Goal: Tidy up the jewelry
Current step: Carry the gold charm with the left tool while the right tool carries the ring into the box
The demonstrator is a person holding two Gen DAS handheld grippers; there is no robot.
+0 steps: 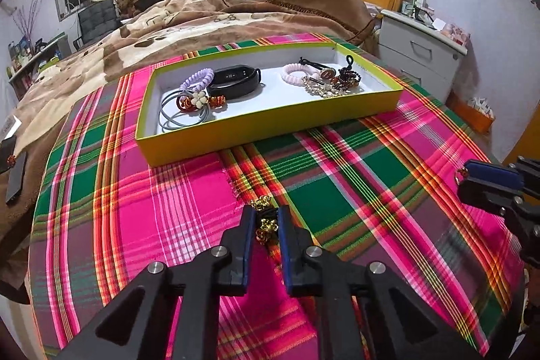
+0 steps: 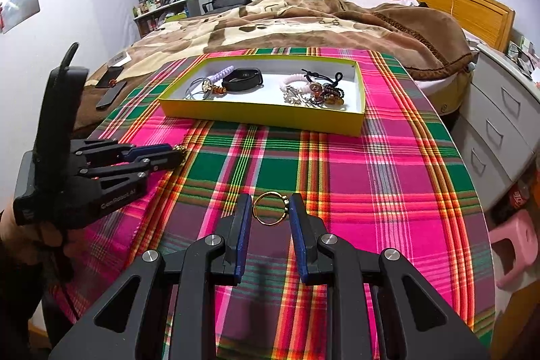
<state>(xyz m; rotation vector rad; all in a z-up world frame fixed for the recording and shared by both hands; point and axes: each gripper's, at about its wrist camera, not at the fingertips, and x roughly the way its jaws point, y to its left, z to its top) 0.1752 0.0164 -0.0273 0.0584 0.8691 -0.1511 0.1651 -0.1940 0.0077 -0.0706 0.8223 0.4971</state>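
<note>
I've got the left gripper [image 1: 265, 221] clamped on a black hair tie with gold beads [image 1: 264, 218], just above the plaid cloth [image 1: 337, 191] on the near side of the yellow tray [image 1: 270, 120]. The right gripper [image 2: 270, 208] sits low over the cloth, also on the tray's near side, fingers parted around a gold ring [image 2: 270, 208]. Its right-hand pad seems to touch the ring; I can't tell whether the other does, or whether the ring is lifted, so I won't call it a grip.

Now the tray itself, white inside, yellow walls, lying flat on the cloth. At its left end: a grey hair tie with a cream flower [image 1: 185, 110], a lilac spiral tie [image 1: 196, 78] and a black fitness band [image 1: 236, 81] leaning against it. At its right end: a pale pink spiral tie [image 1: 297, 73], a black cord with a round charm [image 1: 320, 68], a dark beaded bracelet [image 1: 349, 76] and a gold chain [image 1: 320, 88], bunched together and overlapping. The middle of the tray floor shows bare white. Behind the tray lies the bed with a brown blanket [image 1: 202, 19].
</note>
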